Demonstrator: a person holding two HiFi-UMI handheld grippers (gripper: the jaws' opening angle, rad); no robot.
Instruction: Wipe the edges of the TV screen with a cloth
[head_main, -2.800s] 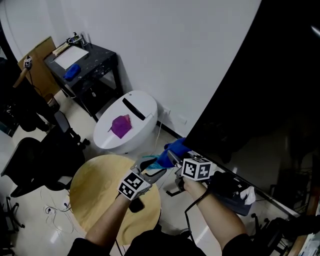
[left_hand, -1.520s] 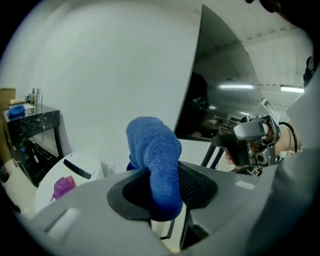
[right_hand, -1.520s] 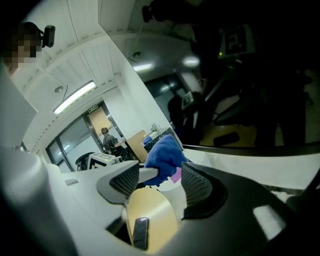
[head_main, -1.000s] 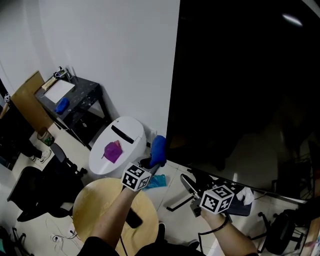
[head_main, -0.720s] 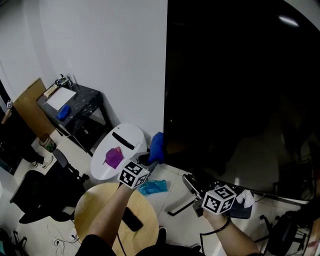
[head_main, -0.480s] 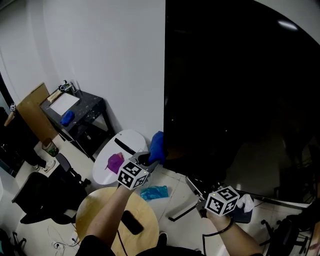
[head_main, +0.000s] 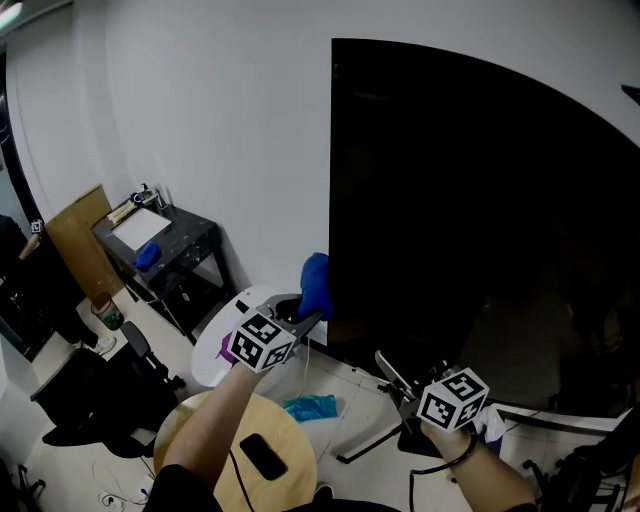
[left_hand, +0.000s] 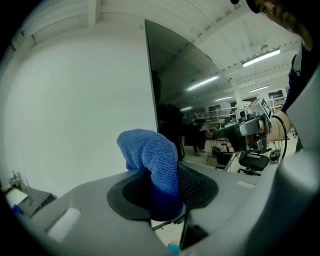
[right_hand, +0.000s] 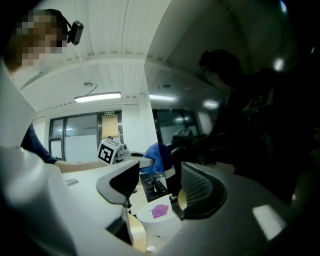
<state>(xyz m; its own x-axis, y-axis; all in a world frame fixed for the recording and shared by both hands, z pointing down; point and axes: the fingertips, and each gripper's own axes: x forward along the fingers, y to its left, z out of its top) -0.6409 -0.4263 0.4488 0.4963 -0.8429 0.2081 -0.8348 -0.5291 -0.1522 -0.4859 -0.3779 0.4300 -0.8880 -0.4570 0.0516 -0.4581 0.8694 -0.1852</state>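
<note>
**Blue cloth held at the TV's left edge**

In the head view the left gripper (head_main: 306, 314) reaches up from lower centre toward the left edge of the TV screen (head_main: 480, 220), the big dark panel that fills the right half of the frame. Its jaws are clamped on a blue cloth (head_main: 316, 283). In the left gripper view the cloth is pinched between the two dark pads and bulges up above them. The cloth sits right at the screen's vertical left edge, low on the panel. Whether it actually presses on the edge cannot be told.

The right gripper (head_main: 386, 363) is at lower right of the head view, below the screen's bottom edge and well apart from the cloth. In the right gripper view its jaws stand apart with nothing between them.

A round wooden table (head_main: 195, 450) sits at the bottom left of the head view with a dark phone (head_main: 262, 457) lying on it. A teal rag (head_main: 310, 407) lies on the floor just beside it. A black side table (head_main: 175, 240) stands against the white wall at left.
</note>
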